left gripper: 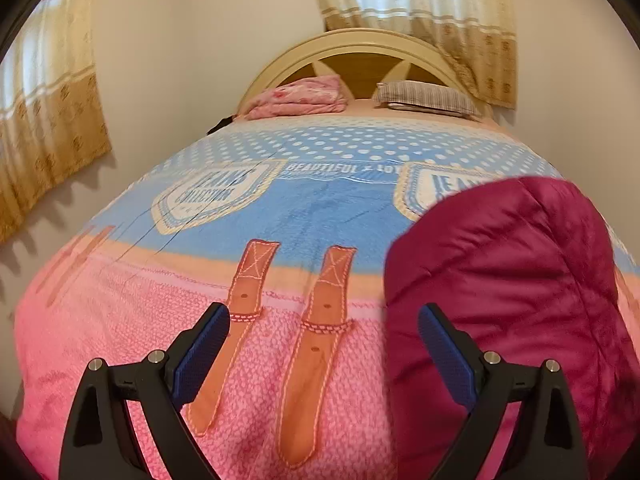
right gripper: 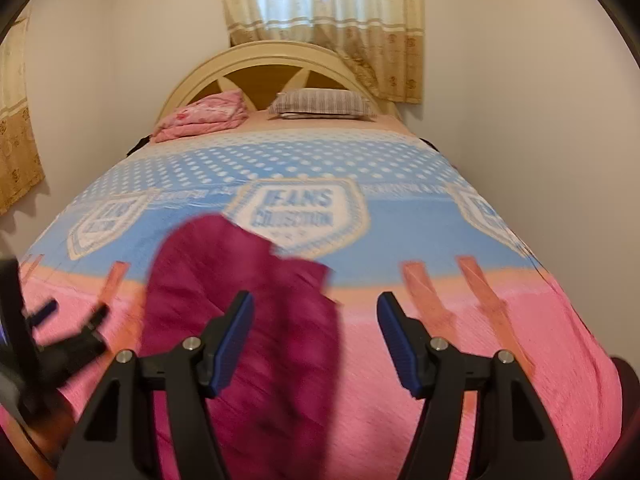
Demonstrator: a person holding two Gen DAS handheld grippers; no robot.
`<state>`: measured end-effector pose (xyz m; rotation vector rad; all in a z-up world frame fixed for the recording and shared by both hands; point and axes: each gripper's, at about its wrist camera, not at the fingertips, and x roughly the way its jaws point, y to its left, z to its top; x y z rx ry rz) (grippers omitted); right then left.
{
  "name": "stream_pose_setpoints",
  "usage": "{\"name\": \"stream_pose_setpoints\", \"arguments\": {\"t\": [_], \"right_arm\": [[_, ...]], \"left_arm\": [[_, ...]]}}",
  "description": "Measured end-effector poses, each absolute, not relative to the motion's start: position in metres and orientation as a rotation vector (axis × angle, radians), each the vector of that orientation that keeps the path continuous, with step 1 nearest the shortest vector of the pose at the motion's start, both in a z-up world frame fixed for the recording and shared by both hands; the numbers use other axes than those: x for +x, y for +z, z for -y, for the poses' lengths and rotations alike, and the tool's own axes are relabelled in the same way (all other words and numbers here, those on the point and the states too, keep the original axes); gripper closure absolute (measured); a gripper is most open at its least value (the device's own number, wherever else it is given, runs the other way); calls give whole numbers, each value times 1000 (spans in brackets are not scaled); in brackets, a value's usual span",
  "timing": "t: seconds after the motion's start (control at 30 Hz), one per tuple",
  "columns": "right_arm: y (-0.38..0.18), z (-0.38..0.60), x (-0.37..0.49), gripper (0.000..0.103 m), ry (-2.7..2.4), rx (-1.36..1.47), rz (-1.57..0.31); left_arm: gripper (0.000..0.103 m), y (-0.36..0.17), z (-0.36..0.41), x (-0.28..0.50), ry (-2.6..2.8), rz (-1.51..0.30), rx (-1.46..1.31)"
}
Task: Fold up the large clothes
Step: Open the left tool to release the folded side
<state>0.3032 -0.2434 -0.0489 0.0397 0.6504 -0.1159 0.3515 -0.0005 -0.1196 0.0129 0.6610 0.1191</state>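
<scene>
A magenta velvety garment (left gripper: 504, 280) lies bunched on the pink and blue bedspread (left gripper: 280, 208), to the right of my left gripper (left gripper: 324, 320). The left gripper is open and empty above the bedspread's pink end. In the right wrist view the garment (right gripper: 248, 292) lies left of centre, partly behind the left finger of my right gripper (right gripper: 316, 312). The right gripper is open and empty. The left gripper (right gripper: 60, 320) shows blurred at that view's left edge.
A folded pink blanket (left gripper: 298, 98) and a striped pillow (left gripper: 428, 98) lie at the head of the bed by the cream headboard (left gripper: 352, 46). Walls stand close on both sides. Beige curtains (left gripper: 424, 12) hang behind the headboard and at the left.
</scene>
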Motion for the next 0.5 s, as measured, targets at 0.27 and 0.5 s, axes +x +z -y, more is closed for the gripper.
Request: {"name": "stream_pose_setpoints", "arguments": {"t": [0.27,0.5], "right_arm": [[-95,209,371,51,-147,104,-704],[-155,249,351,53,-245,120,-763]], "left_arm": [[8,-119,0,389,114,-700,-95],[8,-139,34,400,42,-708,-80]]}}
